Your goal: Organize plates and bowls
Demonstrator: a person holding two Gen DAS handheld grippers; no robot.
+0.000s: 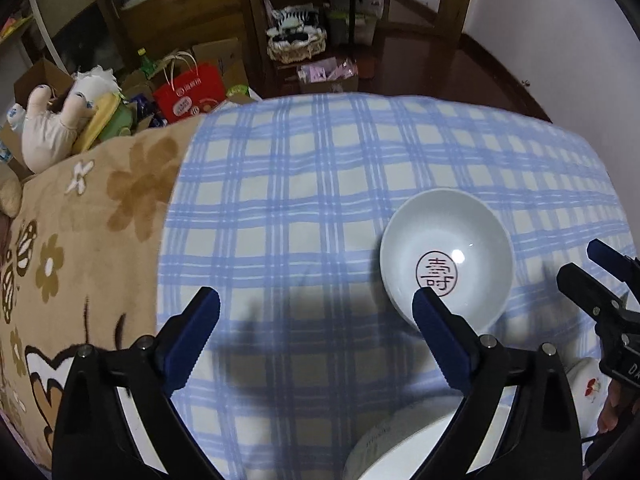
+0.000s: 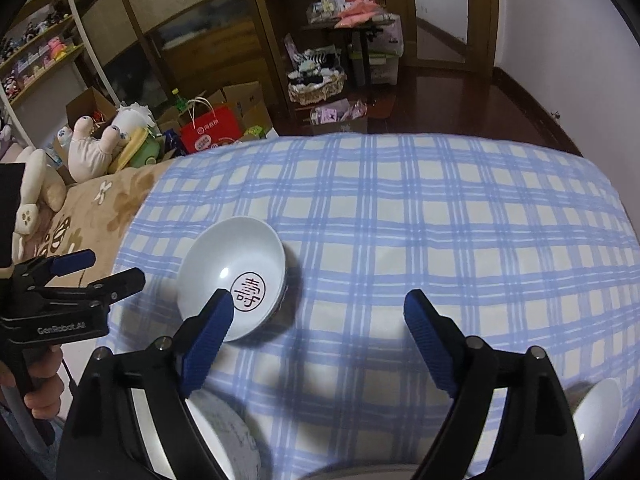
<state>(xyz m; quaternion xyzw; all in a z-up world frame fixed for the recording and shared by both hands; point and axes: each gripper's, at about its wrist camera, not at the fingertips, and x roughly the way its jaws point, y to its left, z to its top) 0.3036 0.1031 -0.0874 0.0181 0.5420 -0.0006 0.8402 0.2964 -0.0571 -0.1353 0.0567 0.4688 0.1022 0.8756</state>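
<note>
A blue checked cloth (image 1: 320, 184) covers most of the bed and is the widest thing in both views; to its left lies a tan flowered blanket (image 1: 100, 216), and beyond the far edge the dark wooden floor (image 2: 460, 100) begins. Past that edge stand cardboard boxes, a red paper bag (image 2: 212, 128) and soft toys (image 2: 96, 144); what the bag holds cannot be told.

On the cloth sits a white bowl (image 1: 446, 264), upright, with a round printed mark on its bottom and nothing else inside; the cloth to its left, right and far side lies bare. At the near edge of the cloth a larger white dish (image 1: 400, 448) shows under the left gripper (image 1: 316, 304); whether it is a plate or a bowl cannot be told.

The left gripper has its jaws spread wide with nothing between them; its right finger overlaps the bowl's near rim in the picture, but touch cannot be told. The right gripper (image 2: 320, 308) is likewise spread wide and empty, its left finger over the same bowl's rim.

Only the right wrist view shows a second small white bowl (image 2: 596, 412) at the lower right; only the left wrist view shows a small white dish with a red print (image 1: 588, 388) beside the right gripper.
</note>
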